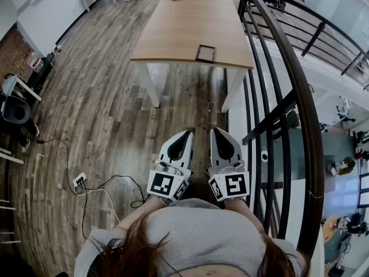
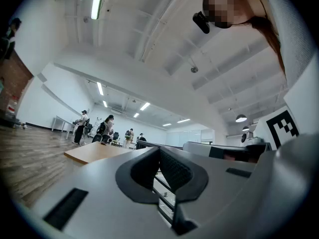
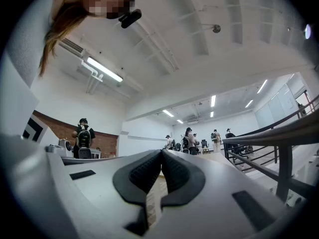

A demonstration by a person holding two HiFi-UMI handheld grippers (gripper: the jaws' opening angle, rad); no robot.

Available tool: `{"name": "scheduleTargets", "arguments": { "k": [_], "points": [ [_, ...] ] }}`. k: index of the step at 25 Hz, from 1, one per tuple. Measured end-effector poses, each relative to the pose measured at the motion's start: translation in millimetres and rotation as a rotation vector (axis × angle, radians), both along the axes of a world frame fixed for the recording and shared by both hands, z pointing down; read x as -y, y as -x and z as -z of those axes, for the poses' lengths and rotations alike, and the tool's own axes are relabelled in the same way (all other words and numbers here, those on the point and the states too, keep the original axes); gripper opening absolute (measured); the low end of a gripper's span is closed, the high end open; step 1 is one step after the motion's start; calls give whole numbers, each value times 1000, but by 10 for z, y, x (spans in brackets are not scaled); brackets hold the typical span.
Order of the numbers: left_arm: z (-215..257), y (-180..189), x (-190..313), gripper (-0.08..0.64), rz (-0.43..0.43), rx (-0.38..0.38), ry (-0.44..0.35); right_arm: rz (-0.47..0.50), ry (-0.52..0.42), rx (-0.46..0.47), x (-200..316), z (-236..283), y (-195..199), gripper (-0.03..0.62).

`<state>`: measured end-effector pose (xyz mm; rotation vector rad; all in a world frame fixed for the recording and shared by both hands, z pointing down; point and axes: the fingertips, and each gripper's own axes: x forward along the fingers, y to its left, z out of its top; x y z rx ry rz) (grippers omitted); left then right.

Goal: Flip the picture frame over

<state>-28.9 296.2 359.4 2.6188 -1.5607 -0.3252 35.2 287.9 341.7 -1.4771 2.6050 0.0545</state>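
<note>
A small dark picture frame lies flat near the front edge of a long wooden table far ahead of me. My left gripper and right gripper are held side by side close to my chest, well short of the table, pointing roughly level. Both have their jaws shut with nothing between them. In the left gripper view the left gripper shows its black pads meeting, with the table low at the left. The right gripper looks the same in its own view.
A black metal railing curves along my right side, with a drop to a lower floor beyond it. A power strip and cables lie on the wooden floor to my left. Several people stand at the far end of the room.
</note>
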Motion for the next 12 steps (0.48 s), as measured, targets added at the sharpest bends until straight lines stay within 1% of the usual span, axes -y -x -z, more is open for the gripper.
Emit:
{"name": "scheduleTargets", "arguments": {
  "k": [5,9,12],
  "points": [
    [-42,24,247,6,19,-13,-6,13,-4,-9,190,-65,6,12],
    [-85,-11,586,6,15,-14,-3,2,-1,-11,524,-101,-50,12],
    [-83,-8,897,6,4,-15,-16,-11,-9,-23,801,-118,-47,12]
  ]
}}
